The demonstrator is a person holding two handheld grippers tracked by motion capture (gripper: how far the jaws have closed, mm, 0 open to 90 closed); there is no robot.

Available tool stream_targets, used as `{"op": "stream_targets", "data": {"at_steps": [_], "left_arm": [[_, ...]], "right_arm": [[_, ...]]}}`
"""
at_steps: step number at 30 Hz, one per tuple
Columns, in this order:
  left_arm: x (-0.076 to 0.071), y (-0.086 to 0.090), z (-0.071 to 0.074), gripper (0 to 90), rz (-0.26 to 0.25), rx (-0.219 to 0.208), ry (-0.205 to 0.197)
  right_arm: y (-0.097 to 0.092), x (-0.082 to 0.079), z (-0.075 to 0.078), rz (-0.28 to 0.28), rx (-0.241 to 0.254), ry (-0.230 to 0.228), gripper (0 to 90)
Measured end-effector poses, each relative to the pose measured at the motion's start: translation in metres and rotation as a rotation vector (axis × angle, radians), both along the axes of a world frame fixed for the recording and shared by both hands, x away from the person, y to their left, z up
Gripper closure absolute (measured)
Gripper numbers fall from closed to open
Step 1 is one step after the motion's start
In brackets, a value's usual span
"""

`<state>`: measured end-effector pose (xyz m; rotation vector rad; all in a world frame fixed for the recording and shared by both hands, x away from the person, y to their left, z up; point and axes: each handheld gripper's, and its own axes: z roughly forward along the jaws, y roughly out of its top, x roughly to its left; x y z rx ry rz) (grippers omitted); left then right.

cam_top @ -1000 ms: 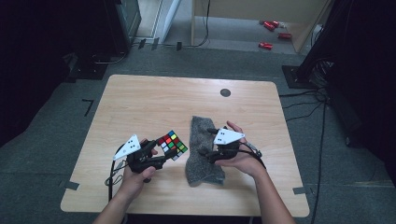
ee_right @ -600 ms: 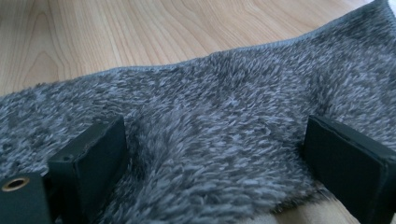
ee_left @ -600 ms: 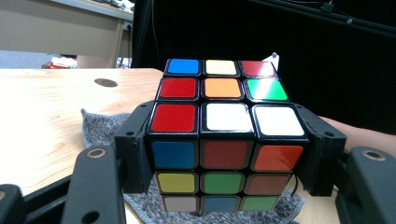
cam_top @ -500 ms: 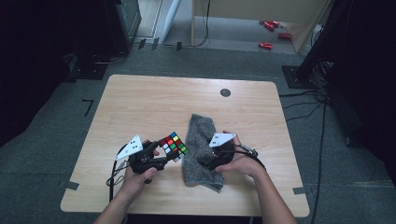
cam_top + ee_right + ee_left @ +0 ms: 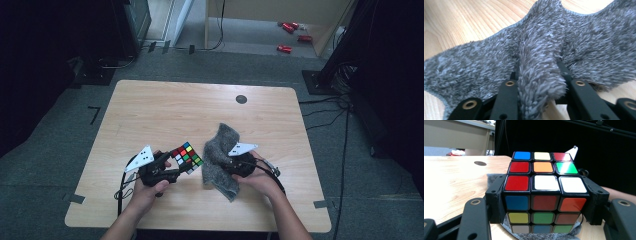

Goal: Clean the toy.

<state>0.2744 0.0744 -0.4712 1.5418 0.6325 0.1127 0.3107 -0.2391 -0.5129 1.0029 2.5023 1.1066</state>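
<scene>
A scrambled Rubik's cube (image 5: 187, 156) (image 5: 544, 195) is clamped between the black jaws of my left gripper (image 5: 181, 163) (image 5: 546, 204), held just above the wooden table (image 5: 175, 110) near its front. Right beside the cube lies a fuzzy grey cloth (image 5: 220, 147) (image 5: 474, 62). My right gripper (image 5: 226, 167) (image 5: 537, 75) sits on the cloth's near part. Its jaws have just been closing, and a raised fold of the cloth is pinched between them. The cloth's lower corner lies partly under the cube.
A small black round hole (image 5: 241, 99) marks the table's far side. Cables trail from both grippers toward the front edge. Red objects (image 5: 285, 48) lie on the floor beyond the table, and dark equipment stands at both sides.
The right gripper has shifted slightly left onto the cloth and closed, bunching a fold up between its jaws. The left gripper and the cube have stayed put.
</scene>
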Motion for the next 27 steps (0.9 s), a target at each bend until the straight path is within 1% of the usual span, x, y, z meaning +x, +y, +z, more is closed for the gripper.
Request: {"op": "stream_targets", "data": {"at_steps": [1, 2, 4, 5, 6, 7, 8, 9, 10, 11, 12, 13, 14, 15, 16, 17, 18, 19, 20, 21, 23, 24, 25, 26, 27], "left_arm": [[0.0, 0.0, 0.0, 35.2, 0.0, -0.005, 0.002], [0.0, 0.0, 0.0, 35.2, -0.001, -0.007, 0.002], [0.0, 0.0, 0.001, 35.2, 0.0, -0.014, 0.004], [0.0, 0.0, 0.002, 35.1, 0.001, -0.016, 0.004], [0.0, 0.001, 0.002, 35.1, 0.001, -0.017, 0.002], [0.0, 0.002, 0.002, 35.2, 0.0, -0.018, 0.003], [0.0, 0.002, 0.002, 35.2, 0.001, -0.022, 0.005], [0.001, 0.002, 0.002, 35.1, 0.001, -0.024, 0.007], [0.001, 0.001, 0.002, 35.2, -0.004, -0.031, 0.012], [0.001, 0.001, 0.002, 35.2, -0.007, -0.03, 0.012], [0.001, 0.0, 0.002, 35.1, -0.01, -0.031, 0.014], [0.0, -0.002, 0.002, 35.2, -0.011, -0.032, 0.011], [0.0, -0.003, 0.002, 35.1, -0.016, -0.032, 0.013], [0.0, -0.003, 0.002, 35.2, -0.019, -0.035, 0.015], [-0.001, -0.004, 0.002, 35.2, -0.022, -0.046, 0.016], [0.0, -0.002, 0.003, 35.1, -0.023, -0.062, 0.019], [0.0, 0.0, 0.004, 35.1, -0.026, -0.077, 0.024], [0.001, 0.001, 0.005, 35.1, -0.028, -0.094, 0.029], [0.002, 0.003, 0.005, 35.1, -0.03, -0.105, 0.036], [0.002, 0.003, 0.006, 35.1, -0.029, -0.111, 0.042], [0.002, 0.001, 0.005, 35.2, -0.036, -0.117, 0.05], [0.001, 0.0, 0.005, 35.2, -0.041, -0.112, 0.043], [0.0, -0.001, 0.005, 35.2, -0.043, -0.104, 0.04], [0.0, -0.001, 0.005, 35.2, -0.037, -0.104, 0.036], [0.0, 0.0, 0.006, 35.2, -0.038, -0.108, 0.036]], "right_arm": [[0.001, -0.003, 0.001, -0.023, -0.007, 0.006, 74.4], [0.001, -0.003, 0.001, -0.023, -0.007, 0.006, 74.4], [0.002, -0.007, 0.002, -0.051, -0.006, -0.001, 77.2], [0.002, -0.012, 0.004, -0.076, 0.02, -0.015, 78.6], [0.002, -0.012, 0.004, -0.076, 0.02, -0.015, 78.6], [0.001, -0.021, 0.008, -0.081, 0.118, -0.054, 79.2], [0.001, -0.021, 0.008, -0.081, 0.118, -0.054, 79.2], [0.002, -0.026, 0.011, -0.079, 0.17, -0.078, 79.3], [0.004, -0.03, 0.014, -0.067, 0.197, -0.092, 79.3], [0.008, -0.036, 0.019, -0.037, 0.199, -0.136, 79.3], [0.01, -0.04, 0.023, -0.02, 0.223, -0.159, 79.3], [0.013, -0.045, 0.028, -0.001, 0.275, -0.181, 79.3], [0.016, -0.048, 0.033, 0.007, 0.319, -0.2, 79.3], [0.019, -0.051, 0.037, 0.017, 0.347, -0.222, 79.3], [0.023, -0.054, 0.041, 0.035, 0.362, -0.242, 79.3], [0.027, -0.057, 0.042, 0.063, 0.367, -0.256, 79.3], [0.031, -0.06, 0.043, 0.077, 0.352, -0.279, 79.3], [0.033, -0.062, 0.043, 0.087, 0.346, -0.291, 79.3], [0.035, -0.064, 0.043, 0.104, 0.355, -0.293, 79.3], [0.036, -0.066, 0.043, 0.121, 0.354, -0.301, 79.3], [0.045, -0.072, 0.043, 0.164, 0.316, -0.322, 79.3], [0.05, -0.075, 0.042, 0.191, 0.287, -0.334, 79.2], [0.057, -0.079, 0.041, 0.213, 0.245, -0.35, 79.1], [0.06, -0.08, 0.041, 0.213, 0.229, -0.357, 79.1], [0.06, -0.079, 0.041, 0.199, 0.231, -0.359, 79.1]]}}
